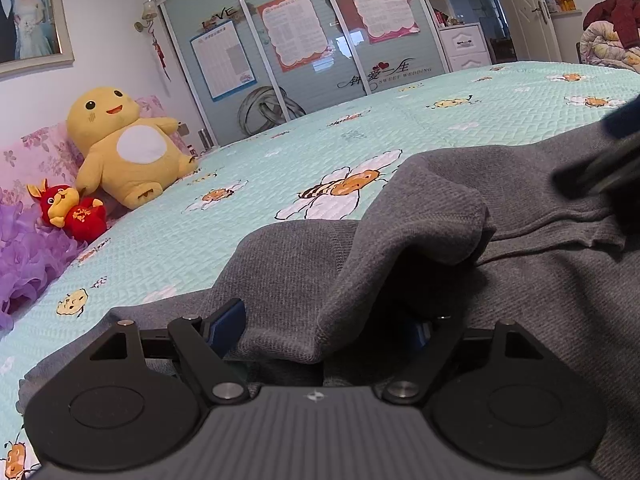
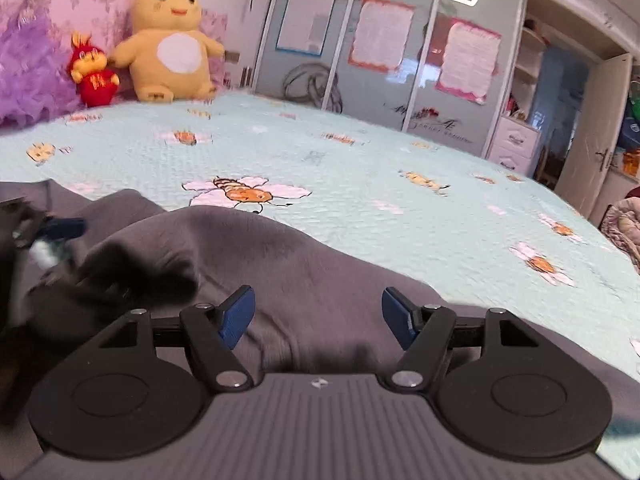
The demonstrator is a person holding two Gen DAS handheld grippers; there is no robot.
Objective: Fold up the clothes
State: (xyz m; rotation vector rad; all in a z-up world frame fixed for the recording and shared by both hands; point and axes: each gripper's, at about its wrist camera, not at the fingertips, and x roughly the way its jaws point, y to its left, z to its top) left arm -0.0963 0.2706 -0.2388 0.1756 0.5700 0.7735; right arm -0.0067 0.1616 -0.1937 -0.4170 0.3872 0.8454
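Grey garment (image 1: pixel 400 216) lies rumpled on the bed (image 1: pixel 240 208), near edge, spread for folding | left tongs (image 1: pixel 324 332) spread, a raised fold draped between them, unpinched | right tongs (image 2: pixel 316 316) spread over cloth, empty | long axis seemingly 9-to-3 in both views; which end is which, cannot tell
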